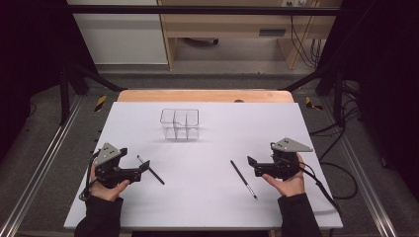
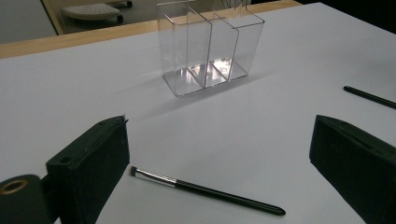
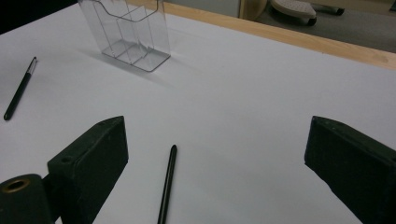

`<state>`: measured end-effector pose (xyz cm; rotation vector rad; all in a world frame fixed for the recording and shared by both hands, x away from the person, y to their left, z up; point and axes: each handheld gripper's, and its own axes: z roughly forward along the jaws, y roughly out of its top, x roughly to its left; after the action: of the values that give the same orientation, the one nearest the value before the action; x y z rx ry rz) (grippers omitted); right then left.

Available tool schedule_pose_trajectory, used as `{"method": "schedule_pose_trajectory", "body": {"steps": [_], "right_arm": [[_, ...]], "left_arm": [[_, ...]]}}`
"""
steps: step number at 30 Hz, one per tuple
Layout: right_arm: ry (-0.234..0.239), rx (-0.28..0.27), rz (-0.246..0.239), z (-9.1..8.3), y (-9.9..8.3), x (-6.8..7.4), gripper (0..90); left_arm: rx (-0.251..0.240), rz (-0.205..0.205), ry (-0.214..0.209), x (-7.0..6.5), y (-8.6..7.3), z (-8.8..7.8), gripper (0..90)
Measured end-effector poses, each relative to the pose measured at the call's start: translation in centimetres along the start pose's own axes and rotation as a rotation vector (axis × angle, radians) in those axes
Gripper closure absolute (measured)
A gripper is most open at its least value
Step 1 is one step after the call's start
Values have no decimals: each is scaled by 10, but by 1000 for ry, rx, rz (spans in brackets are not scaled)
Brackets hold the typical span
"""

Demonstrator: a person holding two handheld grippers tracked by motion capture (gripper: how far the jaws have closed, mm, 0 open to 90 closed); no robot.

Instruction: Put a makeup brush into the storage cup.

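Brushes are what this setup is about, and both lie loose on the white sheet covering the table (image 1: pixel 207 207), nearer the person than the clear holder. Going by size, the table comes first: its plain white cover makes the thin dark handles easy to find. The holder (image 1: pixel 180 123), a see-through box with upright dividers, stands at the far middle, open at the top, likely so that either hand can drop something in from above.

Left of and nearer than the holder, the left gripper (image 1: pixel 145 168) sits low with its jaws spread wide and empty, the left brush (image 2: pixel 205 190) lying flat just in front of them, bristles toward its left jaw. Right of and nearer than the holder, the right gripper (image 1: pixel 252 162) is likewise wide apart and empty, the right brush (image 3: pixel 167 186) lying between its jaws. Each hand seems lined up on its own brush for a pickup.
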<state>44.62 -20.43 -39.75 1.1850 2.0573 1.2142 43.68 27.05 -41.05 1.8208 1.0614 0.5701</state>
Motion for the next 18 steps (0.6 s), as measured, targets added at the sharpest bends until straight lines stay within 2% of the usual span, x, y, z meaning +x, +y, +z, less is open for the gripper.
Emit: {"method": "schedule_pose_trajectory", "body": {"steps": [7,11,18], "right_arm": [[6,42,-10,7,-3,5,73],[10,89,-18,15,-6,8,74],[11,141,-24,23,-10,12,77]], "left_arm": [[18,14,-1,-4,-1,4,41],[27,17,-2,-6,-2,6,42],[40,29,0,-8,-3,8,41]]}}
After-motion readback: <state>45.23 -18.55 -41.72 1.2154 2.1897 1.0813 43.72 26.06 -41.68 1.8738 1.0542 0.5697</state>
